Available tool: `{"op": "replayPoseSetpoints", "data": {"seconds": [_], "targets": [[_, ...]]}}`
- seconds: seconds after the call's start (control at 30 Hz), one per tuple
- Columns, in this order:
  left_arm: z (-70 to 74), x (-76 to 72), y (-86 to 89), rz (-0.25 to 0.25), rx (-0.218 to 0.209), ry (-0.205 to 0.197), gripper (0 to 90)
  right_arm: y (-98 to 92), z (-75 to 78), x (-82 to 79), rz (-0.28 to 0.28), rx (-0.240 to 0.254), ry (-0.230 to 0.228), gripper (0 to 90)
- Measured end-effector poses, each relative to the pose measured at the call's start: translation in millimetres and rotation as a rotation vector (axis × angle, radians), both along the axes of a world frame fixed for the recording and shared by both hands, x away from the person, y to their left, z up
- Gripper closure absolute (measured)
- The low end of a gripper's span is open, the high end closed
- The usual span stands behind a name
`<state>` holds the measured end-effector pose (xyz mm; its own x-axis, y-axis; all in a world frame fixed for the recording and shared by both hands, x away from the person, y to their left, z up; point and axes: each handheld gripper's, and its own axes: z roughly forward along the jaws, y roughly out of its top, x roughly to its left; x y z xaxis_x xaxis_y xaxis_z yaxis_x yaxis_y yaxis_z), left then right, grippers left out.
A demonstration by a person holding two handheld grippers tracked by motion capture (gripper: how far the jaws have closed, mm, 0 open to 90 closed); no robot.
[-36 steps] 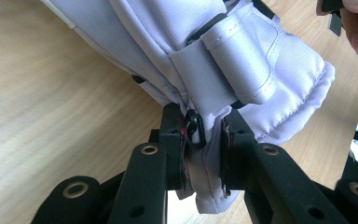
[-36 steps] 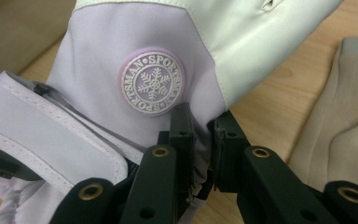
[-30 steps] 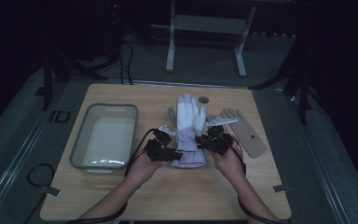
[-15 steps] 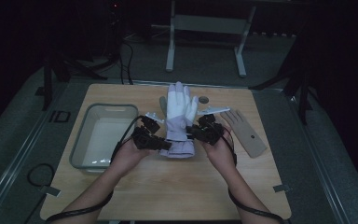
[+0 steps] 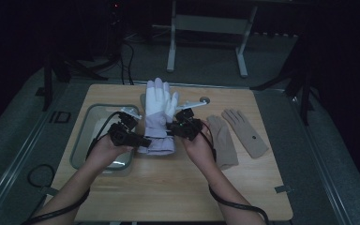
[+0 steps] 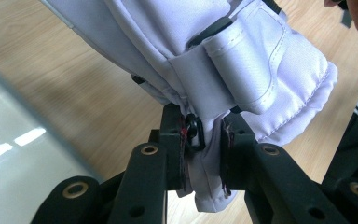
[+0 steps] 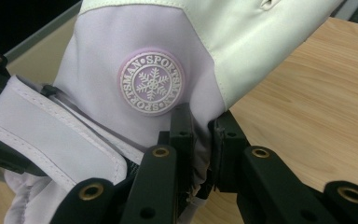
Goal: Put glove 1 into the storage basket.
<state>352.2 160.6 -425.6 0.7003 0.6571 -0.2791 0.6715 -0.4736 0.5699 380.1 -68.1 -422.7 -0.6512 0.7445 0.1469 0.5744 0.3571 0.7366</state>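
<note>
- White ski glove (image 5: 158, 112): held between the two grippers over the middle of the wooden table (image 5: 178, 197), fingers pointing to the far side, lilac cuff toward the person. The cuff's near edge hangs low toward the tabletop; contact cannot be told.
- Left gripper (image 5: 143, 139): at the glove's left cuff edge, jaws nearly closed and pinching a fold of cuff fabric, with a small black ring (image 6: 195, 133) caught between the pads, as the left gripper view shows.
- Right gripper (image 5: 171, 127): at the glove's right side, jaws nearly closed on the lilac fabric just below the round snowflake badge (image 7: 151, 83), as the right gripper view shows.
- Clear tray (image 5: 86, 131): on the table to the left, its right wall just beside the left gripper and the glove's cuff.
- Two tan gloves (image 5: 243, 132): flat on the table to the right, the nearer one close to the person's right hand.
- Small round object (image 5: 205, 100): at the far side of the table, right of the glove's fingertips.
- Open room: bare tabletop on the near side, in front of the tray and the tan gloves, crossed by both forearms; a narrow bare strip at the far edge.
</note>
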Motion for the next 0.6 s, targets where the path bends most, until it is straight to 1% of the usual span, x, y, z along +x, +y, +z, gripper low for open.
{"op": "replayPoseSetpoints", "data": {"seconds": [0.1,0.33,0.37,0.4,0.5,0.6], "targets": [[3.0,-1.9,15.3,0.01,0.019,0.004,75.0,16.0,0.9,0.6,0.011,0.002,0.006,80.8],[9.0,-8.0,55.3,0.052,0.034,0.025,74.9,58.8,4.1,1.8,0.047,0.008,0.012,80.8],[9.0,-8.0,55.3,0.052,0.034,0.025,74.9,64.8,4.3,1.8,0.053,0.008,0.015,80.8],[9.9,-9.2,66.2,0.06,0.04,0.032,74.9,70.6,4.4,2.0,0.059,0.006,0.02,80.8],[10.3,-10.5,82.1,0.073,0.044,0.056,74.9,87.3,4.4,2.4,0.075,0.007,0.03,80.8],[9.7,-12.8,96.0,0.088,0.051,0.063,75.0,102.9,3.5,2.2,0.086,0.01,0.034,80.8]]}}
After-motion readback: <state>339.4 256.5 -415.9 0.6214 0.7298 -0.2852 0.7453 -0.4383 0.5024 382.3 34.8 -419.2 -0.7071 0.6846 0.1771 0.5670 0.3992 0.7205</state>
